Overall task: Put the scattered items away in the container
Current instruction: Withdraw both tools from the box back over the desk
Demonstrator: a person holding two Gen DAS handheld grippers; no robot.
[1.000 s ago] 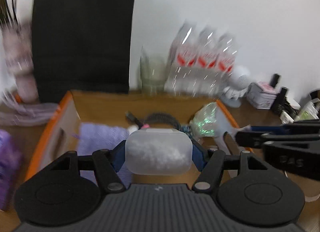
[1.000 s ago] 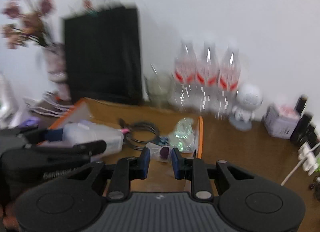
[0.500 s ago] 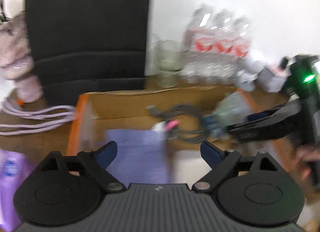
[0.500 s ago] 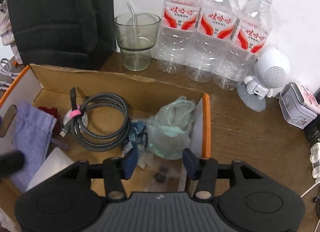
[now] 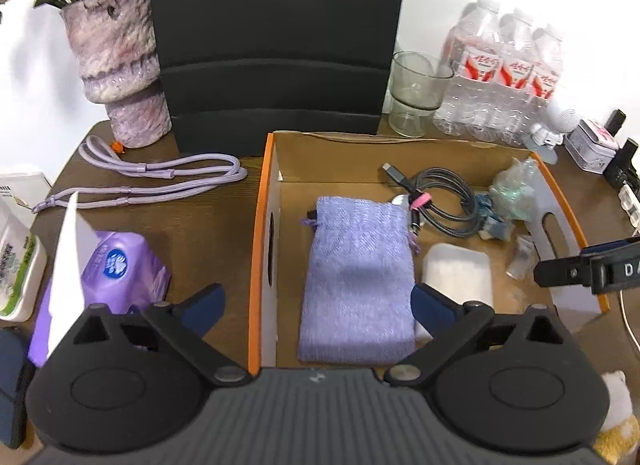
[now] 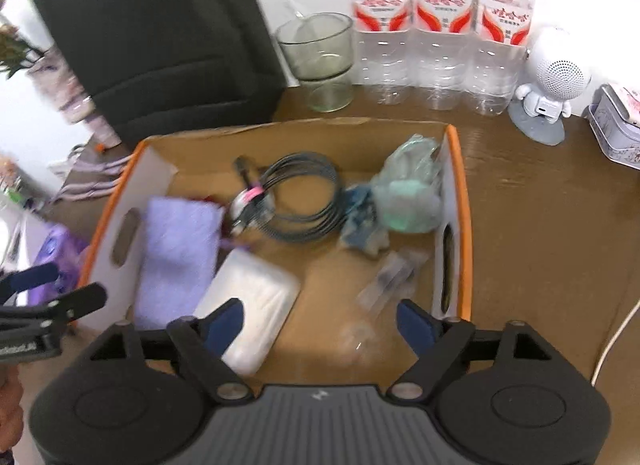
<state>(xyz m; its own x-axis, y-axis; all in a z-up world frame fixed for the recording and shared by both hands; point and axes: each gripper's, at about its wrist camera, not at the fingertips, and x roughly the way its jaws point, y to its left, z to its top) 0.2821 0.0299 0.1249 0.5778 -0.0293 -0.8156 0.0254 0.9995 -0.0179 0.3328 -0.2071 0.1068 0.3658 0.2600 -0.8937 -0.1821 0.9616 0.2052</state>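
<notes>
Left gripper (image 5: 316, 301) — jaws opening, nothing gripped. Right gripper (image 6: 320, 319) — likewise opening, empty. White case (image 5: 458, 275) lies in the box (image 5: 264, 225), beside the pouch (image 5: 358, 277); 1 cable (image 5: 444, 201) behind.

An open cardboard box (image 5: 260, 225) with orange rims and cut-out handles fills the centre of both views. Inside, a lavender knit pouch (image 5: 358, 277) lies flat along its left side. Just right of the pouch, touching it, a frosted white plastic case (image 5: 458, 273) lies flat on the box floor. A coiled grey cable (image 5: 444, 201), bound with a pink tie, sits toward the back. A crumpled clear bag (image 6: 412, 193) with green contents leans in the back right corner, with a small blue packet (image 6: 360, 221) beside it. Small clear wrappers (image 6: 390, 273) lie near the right wall.

On the table at lower left of the left view lies a purple tissue pack (image 5: 116, 265); a lilac cord (image 5: 160, 181) is looped above it.
</notes>
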